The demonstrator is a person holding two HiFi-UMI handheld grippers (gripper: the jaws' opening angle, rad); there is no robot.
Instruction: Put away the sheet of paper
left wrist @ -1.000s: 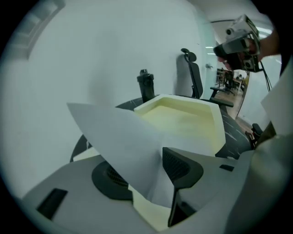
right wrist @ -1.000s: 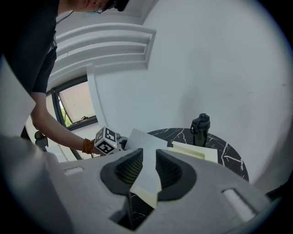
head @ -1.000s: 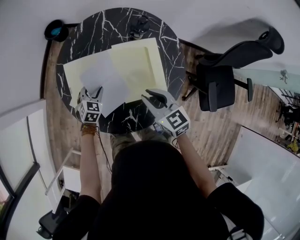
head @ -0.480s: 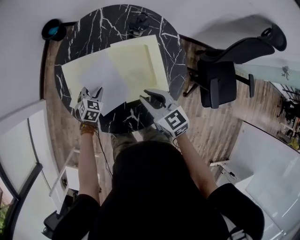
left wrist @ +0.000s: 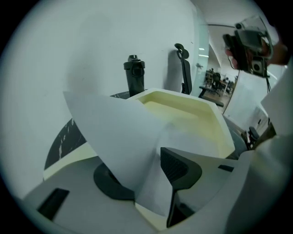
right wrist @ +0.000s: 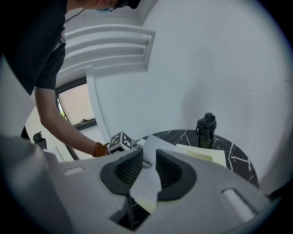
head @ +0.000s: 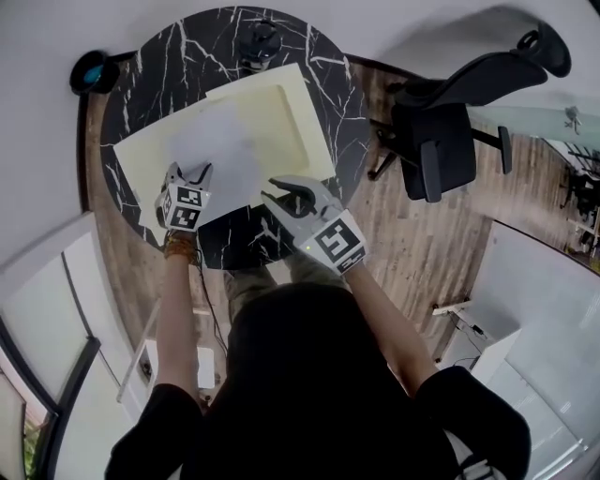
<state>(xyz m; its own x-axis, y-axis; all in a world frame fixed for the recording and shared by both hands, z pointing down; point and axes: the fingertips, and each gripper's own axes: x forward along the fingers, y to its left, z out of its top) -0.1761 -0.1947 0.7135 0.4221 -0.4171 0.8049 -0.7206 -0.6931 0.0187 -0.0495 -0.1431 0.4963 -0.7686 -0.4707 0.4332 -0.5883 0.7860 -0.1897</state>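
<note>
A round black marble bench (head: 178, 84) stood on wooden floor (head: 403, 234). The sheet of paper (head: 220, 155) lay over a yellow tray (head: 281, 117), pinched by the right tool (head: 284, 197); the left tool (head: 190, 171) straddled it, jaws just closing, not yet gripping.

Lighting: bright, even indoor light; shadows soft.
Office chair (head: 441, 141) throws a blurred shadow on the wall (head: 37, 28); window (right wrist: 75, 107) glows pinkish in the right gripper view; both gripper views fisheye-bent, dark-cornered, near foreground unsharp; sheet of paper (left wrist: 123, 137) pale, low contrast.
</note>
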